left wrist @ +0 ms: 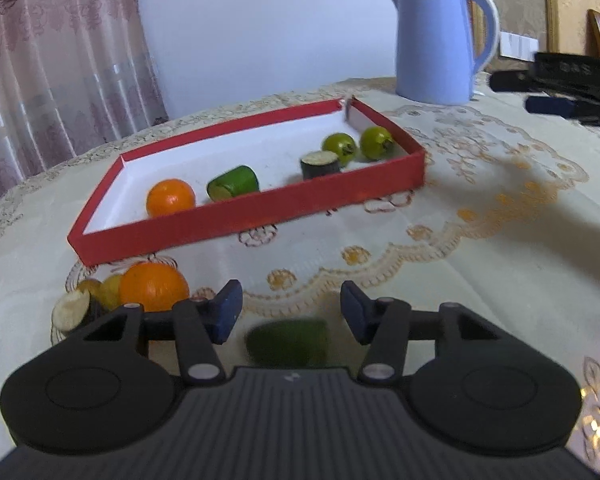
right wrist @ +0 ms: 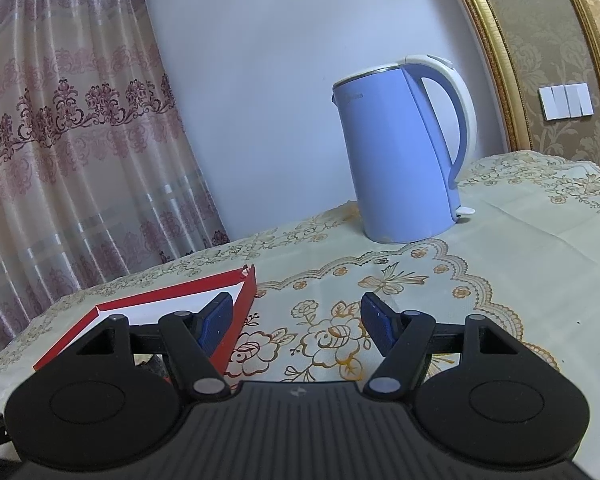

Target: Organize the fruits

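Observation:
A red tray (left wrist: pixel 260 210) with a white floor holds an orange (left wrist: pixel 170 198), a green cut piece (left wrist: pixel 234 182), a dark-skinned cut piece (left wrist: pixel 320 164) and two small green fruits (left wrist: pixel 340 148). In front of it, on the cloth, lie a second orange (left wrist: pixel 154 286), small yellowish fruits (left wrist: pixel 108 290) and a pale cut piece (left wrist: pixel 72 310). My left gripper (left wrist: pixel 292 312) hangs low over a blurred green piece (left wrist: pixel 288 344). That piece sits between the jaws with a gap showing on each side. My right gripper (right wrist: pixel 296 320) stands open over bare cloth beside the tray (right wrist: pixel 66 338).
A blue kettle (left wrist: pixel 436 40) stands behind the tray near the table's far edge, straight ahead in the right wrist view (right wrist: pixel 400 152). The right gripper (left wrist: pixel 512 94) juts in from the right. A curtain hangs at the left.

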### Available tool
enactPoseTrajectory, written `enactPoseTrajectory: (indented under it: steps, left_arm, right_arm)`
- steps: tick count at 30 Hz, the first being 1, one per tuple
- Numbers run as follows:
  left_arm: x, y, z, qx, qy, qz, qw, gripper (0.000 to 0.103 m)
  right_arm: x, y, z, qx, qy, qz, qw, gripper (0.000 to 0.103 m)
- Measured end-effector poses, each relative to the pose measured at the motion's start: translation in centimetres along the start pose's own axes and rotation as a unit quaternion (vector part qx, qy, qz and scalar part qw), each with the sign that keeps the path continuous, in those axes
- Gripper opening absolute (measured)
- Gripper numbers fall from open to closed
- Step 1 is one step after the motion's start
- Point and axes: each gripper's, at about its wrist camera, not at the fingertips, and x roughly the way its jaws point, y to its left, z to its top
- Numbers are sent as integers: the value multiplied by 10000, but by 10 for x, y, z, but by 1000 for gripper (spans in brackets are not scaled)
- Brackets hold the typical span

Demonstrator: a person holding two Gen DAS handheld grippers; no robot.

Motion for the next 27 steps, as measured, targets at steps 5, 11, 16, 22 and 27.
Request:
enactPoseTrajectory:
  steps: [5,11,16,22,27]
  left_arm:
    - [-6,0,-6,-69,21,-44,10000,52]
    - [-6,1,-6,-149,36,-64,9999,49]
    - [-7,3,-7,-214,36,-68,9997,41]
    - [-9,3,-9,-261,-1,-48,9996,38]
    - [-12,1,-8,-241,-90,35,9997,37]
  right_arm:
    - [-1,0,0,-11,-11,0,10000,70]
    - [-1,-1,0,-26,-2,7,10000,70]
    - [0,0,1,-31,7,23,10000,70]
    - [0,0,1,-32,8,14,10000,70]
    - [0,-1,1,-30,11,10,10000,70]
